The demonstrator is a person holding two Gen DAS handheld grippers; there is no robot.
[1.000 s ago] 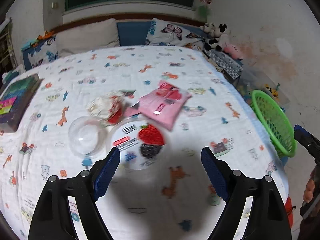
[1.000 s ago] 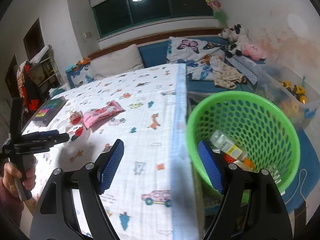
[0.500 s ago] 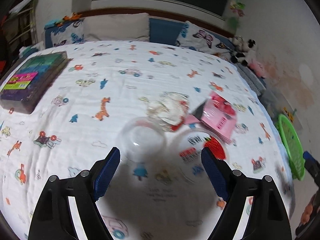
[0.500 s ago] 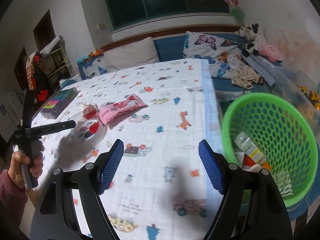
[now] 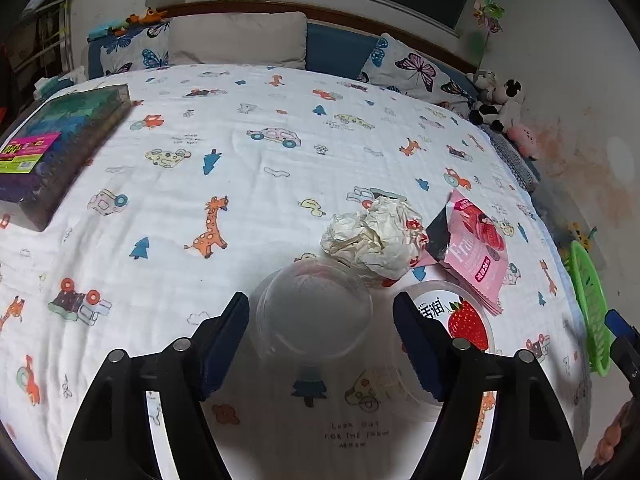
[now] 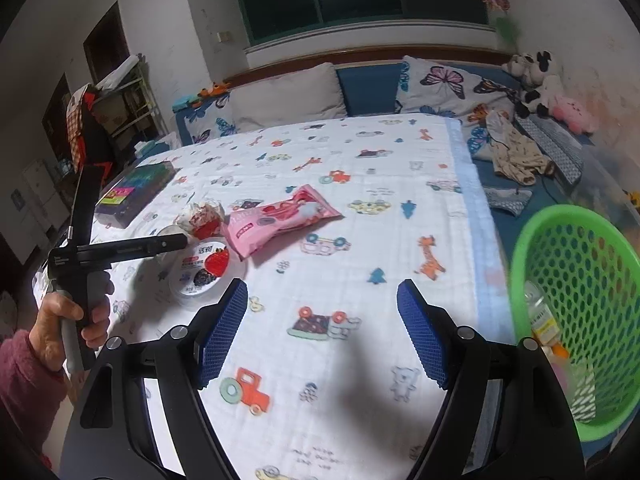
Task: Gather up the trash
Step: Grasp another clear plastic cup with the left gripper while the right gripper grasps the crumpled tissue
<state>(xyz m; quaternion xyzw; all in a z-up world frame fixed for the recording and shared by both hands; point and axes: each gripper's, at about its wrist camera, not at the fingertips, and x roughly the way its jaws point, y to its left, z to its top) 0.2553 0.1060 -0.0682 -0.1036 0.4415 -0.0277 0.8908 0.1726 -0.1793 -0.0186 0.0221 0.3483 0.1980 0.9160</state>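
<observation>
A clear plastic cup stands on the patterned sheet between the tips of my open left gripper, with gaps on both sides. Just right of it lies a round yogurt lid with a strawberry, also in the right wrist view. Behind them sit a crumpled white wrapper and a pink snack bag, the bag also in the right wrist view. My right gripper is open and empty above the sheet. A green basket holding trash stands at the bed's right side.
A dark boxed game lies at the sheet's far left. Pillows line the headboard. Plush toys and clothes sit at the far right. The left gripper's handle and hand show in the right wrist view.
My left gripper has moved left and down, from the yogurt lid to straddling the clear cup. My right gripper has swung left, away from the basket, over the sheet.
</observation>
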